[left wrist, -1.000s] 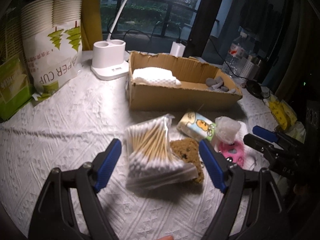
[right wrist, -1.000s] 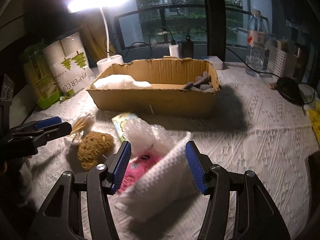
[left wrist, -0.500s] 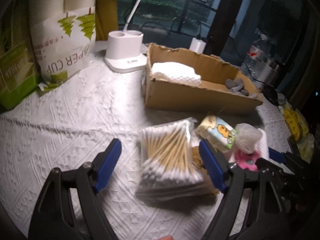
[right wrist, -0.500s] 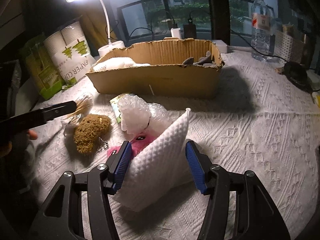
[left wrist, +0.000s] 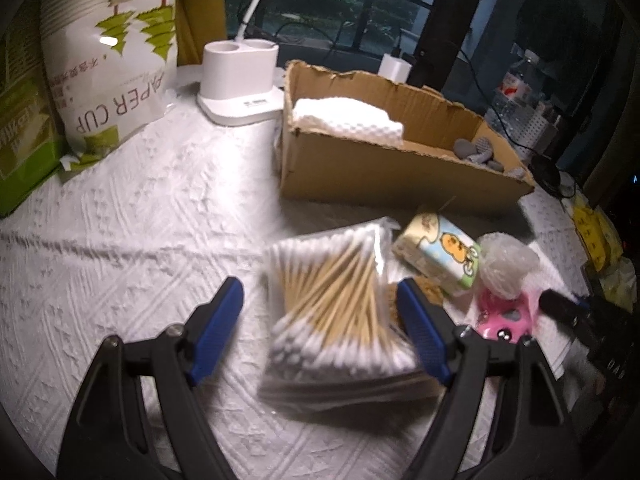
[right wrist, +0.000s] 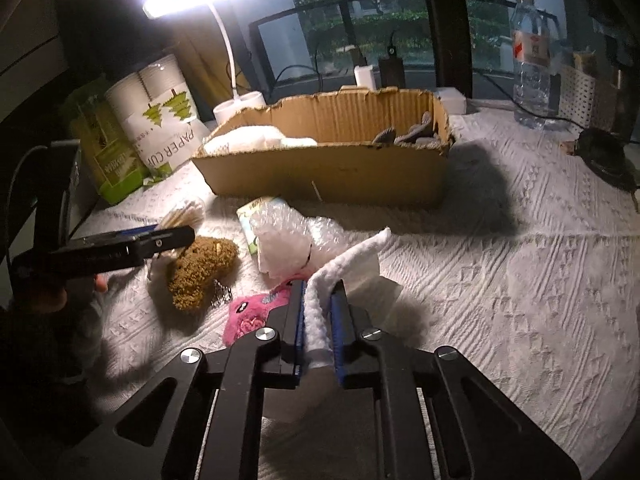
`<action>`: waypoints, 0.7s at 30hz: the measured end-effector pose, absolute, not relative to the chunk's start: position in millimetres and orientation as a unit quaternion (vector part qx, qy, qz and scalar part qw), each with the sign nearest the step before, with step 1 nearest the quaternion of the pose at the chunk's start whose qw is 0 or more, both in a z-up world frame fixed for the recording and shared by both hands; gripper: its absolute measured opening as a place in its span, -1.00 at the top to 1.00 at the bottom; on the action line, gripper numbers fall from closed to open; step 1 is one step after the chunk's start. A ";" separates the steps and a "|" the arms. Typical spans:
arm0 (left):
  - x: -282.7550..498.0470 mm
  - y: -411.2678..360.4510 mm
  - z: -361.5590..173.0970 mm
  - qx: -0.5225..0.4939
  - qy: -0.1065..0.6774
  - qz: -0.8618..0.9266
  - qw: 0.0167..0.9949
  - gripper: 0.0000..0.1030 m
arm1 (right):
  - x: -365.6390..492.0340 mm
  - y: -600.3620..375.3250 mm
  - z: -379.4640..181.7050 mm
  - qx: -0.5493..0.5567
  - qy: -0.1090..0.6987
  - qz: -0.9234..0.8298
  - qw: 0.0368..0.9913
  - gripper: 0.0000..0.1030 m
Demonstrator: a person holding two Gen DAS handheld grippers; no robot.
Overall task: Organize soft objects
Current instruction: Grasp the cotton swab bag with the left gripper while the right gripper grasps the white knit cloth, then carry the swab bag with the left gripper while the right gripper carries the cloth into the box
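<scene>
Pickup underway: your right gripper (right wrist: 318, 312) pinches the white cloth (right wrist: 344, 264); left gripper (left wrist: 320, 320) is closing around the cotton-swab pack (left wrist: 340, 312); lift toward the cardboard box (right wrist: 328, 172).

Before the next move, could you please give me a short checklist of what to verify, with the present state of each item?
1. Right hand-held gripper shut on the white cloth: ok.
2. Bag of cotton swabs between the left hand-held gripper's closing jaws: ok.
3. Left pads pressing on the bag: not ok; there is still a gap on one side.
4. Free room in the cardboard box: ok, the middle is bare.
5. Cloth clear of the pink toy: cannot tell.
</scene>
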State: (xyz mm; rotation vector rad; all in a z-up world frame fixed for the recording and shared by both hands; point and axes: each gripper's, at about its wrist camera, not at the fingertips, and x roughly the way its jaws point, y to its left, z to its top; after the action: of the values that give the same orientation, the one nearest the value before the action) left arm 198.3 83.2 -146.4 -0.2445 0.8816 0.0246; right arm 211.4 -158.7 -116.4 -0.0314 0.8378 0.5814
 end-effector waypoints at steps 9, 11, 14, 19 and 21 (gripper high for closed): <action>192.6 72.7 -135.7 -0.092 0.416 -0.003 0.905 0.12 | 209.2 -157.7 -105.4 -0.015 0.384 0.284 0.878 0.78; 190.2 73.0 -131.9 -0.095 0.411 -0.011 0.907 0.15 | 209.1 -157.4 -102.9 -0.015 0.381 0.285 0.879 0.78; 187.8 72.9 -126.3 -0.098 0.406 -0.014 0.908 0.16 | 209.7 -157.8 -97.6 -0.014 0.376 0.288 0.881 0.78; 183.2 72.2 -111.6 -0.100 0.390 -0.015 0.915 0.16 | 211.1 -158.4 -87.6 -0.016 0.363 0.291 0.885 0.78; 182.3 70.4 -104.0 -0.098 0.382 -0.017 0.919 0.16 | 212.0 -159.5 -83.8 -0.016 0.359 0.293 0.886 0.78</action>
State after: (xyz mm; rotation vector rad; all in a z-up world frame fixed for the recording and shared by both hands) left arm 182.3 70.4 -104.0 -0.2007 0.7860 -0.0359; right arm 212.0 -159.5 -83.8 -0.0337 0.7465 0.6083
